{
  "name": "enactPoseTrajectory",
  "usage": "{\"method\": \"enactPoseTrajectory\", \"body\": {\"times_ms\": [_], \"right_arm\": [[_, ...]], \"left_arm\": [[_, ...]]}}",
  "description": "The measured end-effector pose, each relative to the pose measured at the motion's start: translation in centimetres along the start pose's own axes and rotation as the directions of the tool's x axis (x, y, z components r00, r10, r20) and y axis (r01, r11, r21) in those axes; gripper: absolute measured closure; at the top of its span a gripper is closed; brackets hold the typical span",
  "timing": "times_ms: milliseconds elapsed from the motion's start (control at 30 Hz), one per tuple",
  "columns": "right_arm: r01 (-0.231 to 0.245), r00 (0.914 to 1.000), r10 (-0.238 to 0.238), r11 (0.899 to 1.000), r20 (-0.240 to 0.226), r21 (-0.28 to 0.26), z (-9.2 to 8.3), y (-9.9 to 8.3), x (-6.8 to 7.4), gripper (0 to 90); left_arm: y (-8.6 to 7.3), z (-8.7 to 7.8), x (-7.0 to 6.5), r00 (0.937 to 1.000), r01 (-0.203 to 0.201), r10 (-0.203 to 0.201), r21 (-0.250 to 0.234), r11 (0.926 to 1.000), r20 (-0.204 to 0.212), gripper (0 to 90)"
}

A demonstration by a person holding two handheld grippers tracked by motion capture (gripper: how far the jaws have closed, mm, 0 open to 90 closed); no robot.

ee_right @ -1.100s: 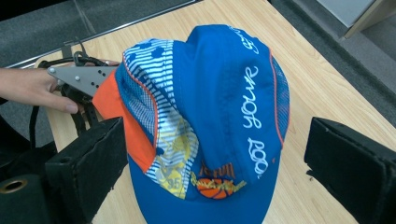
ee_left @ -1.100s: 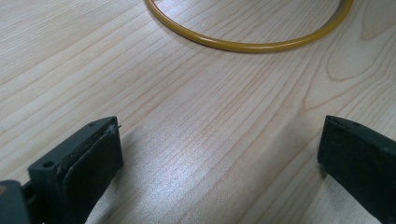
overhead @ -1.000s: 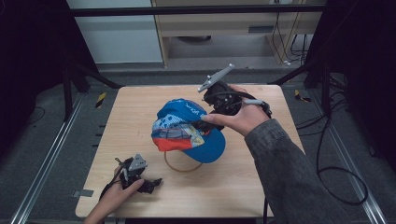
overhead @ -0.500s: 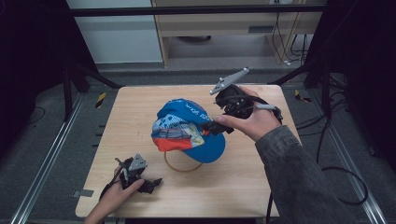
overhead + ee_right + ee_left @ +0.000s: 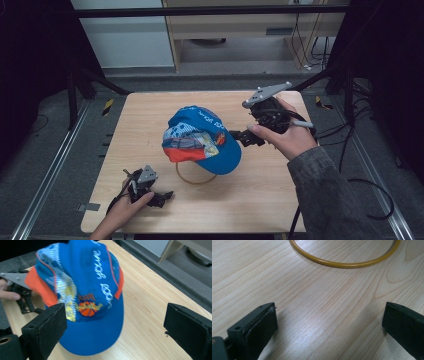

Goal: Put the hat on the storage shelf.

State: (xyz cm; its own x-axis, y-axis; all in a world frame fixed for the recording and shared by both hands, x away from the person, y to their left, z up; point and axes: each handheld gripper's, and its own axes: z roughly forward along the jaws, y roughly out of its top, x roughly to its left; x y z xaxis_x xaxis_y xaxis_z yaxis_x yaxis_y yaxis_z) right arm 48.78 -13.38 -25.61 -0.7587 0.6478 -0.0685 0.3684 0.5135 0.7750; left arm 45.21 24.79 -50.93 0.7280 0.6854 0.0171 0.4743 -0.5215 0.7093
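Nearest me, the left gripper (image 5: 159, 196) rests low at the table's (image 5: 280, 200) front edge, jaws wide, the yellow ring (image 5: 347, 263) just ahead. Mid-table the blue cap (image 5: 202, 140) sits over that ring. Beyond it, the right gripper (image 5: 246, 137) hovers wide open beside the brim; it should close squarely on the brim edge, I'd say.

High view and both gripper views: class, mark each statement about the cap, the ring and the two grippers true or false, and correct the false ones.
1. The blue cap sits on the wooden table. True.
2. The right gripper is shut on the cap's brim. False: it is open beside the cap, holding nothing.
3. A yellow ring lies on the table by the cap. True.
4. The left gripper holds the ring. False: it is open over bare wood, apart from the ring.
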Motion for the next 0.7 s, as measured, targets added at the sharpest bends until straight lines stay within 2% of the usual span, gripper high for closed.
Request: {"method": "enactPoseTrajectory", "body": {"times_ms": [167,300,567,700], "right_arm": [[-0.042,0.9981,0.042,0.999,0.044,-0.011,-0.4,-1.7,-0.9,6.6],[-0.073,0.9945,0.075,0.997,0.072,-0.033,-0.6,-3.1,-1.5,11.2],[-0.072,0.9871,0.077,0.996,0.14,-0.047,-0.4,-6.6,-1.9,12.5],[-0.097,0.9831,0.105,0.994,0.15,-0.059,-0.2,-8.6,-1.9,12.5]], "left_arm": [[0.0,0.0,0.0,1.0,0.0,0.0,-0.001,1.0,-0.001,0.0],[0.0,0.0,0.0,1.0,0.0,0.0,-0.004,1.0,-0.001,0.0],[0.0,0.0,0.0,1.0,-0.001,0.001,-0.001,1.0,0.0,0.0],[0.0,0.0,0.0,1.0,-0.001,0.001,-0.001,1.0,0.0,0.0]]}}
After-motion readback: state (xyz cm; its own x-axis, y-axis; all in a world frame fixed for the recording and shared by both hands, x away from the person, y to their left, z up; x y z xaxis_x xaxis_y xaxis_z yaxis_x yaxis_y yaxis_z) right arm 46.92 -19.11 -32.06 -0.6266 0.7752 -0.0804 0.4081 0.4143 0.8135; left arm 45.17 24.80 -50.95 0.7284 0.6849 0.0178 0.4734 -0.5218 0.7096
